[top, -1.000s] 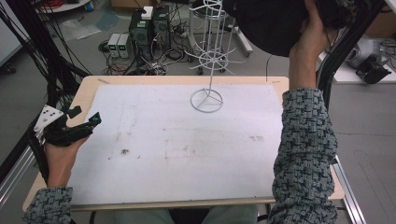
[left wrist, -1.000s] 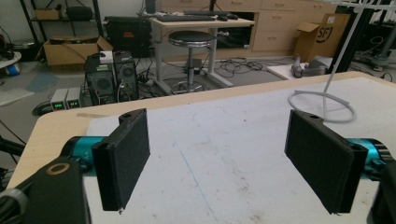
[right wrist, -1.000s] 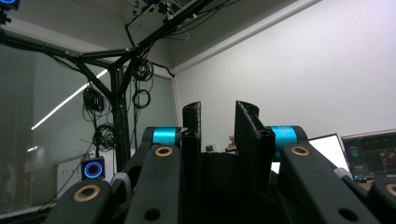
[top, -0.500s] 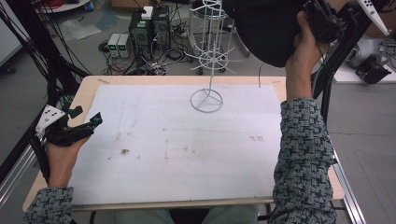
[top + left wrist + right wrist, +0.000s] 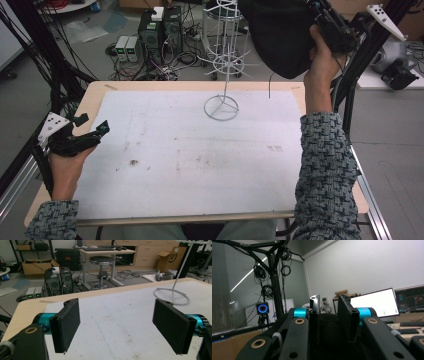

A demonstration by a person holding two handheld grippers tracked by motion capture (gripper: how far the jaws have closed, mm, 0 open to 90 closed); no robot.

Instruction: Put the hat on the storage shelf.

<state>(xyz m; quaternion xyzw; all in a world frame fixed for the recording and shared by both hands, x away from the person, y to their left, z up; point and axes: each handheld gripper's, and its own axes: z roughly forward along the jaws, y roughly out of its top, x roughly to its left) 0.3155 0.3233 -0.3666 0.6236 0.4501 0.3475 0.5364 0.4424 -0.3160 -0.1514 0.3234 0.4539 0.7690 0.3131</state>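
One table [image 5: 325, 220], wood-edged, under one white mat [image 5: 200, 165] that covers most of its top; the mat is stained and scuffed near the middle.

One black cloth [image 5: 280, 35], a big dark mass held high over the table's far right corner, well clear of the mat. Its top is cut off by the upper edge of the high view, so its full shape is hard to make out. A thin dark cord hangs from its lower edge.

One white wire rack [image 5: 222, 60] stands on the far middle of the mat on a ring base. Its upper tiers run out of the high view. Nothing hangs on it.

Two grippers. Right gripper [image 5: 330, 22]: raised high at the cloth's right side, clenched on the cloth. In the right gripper view the black fabric [image 5: 329, 330] sits bunched between the narrow-set jaws.

Left gripper [image 5: 90, 132]: held low over the table's left edge, released, jaws wide apart with nothing between them. In the left gripper view the jaws frame bare mat and the rack's ring base [image 5: 172, 296].

Two patterned sleeves [image 5: 325, 170]; both run out at the bottom of the high view.
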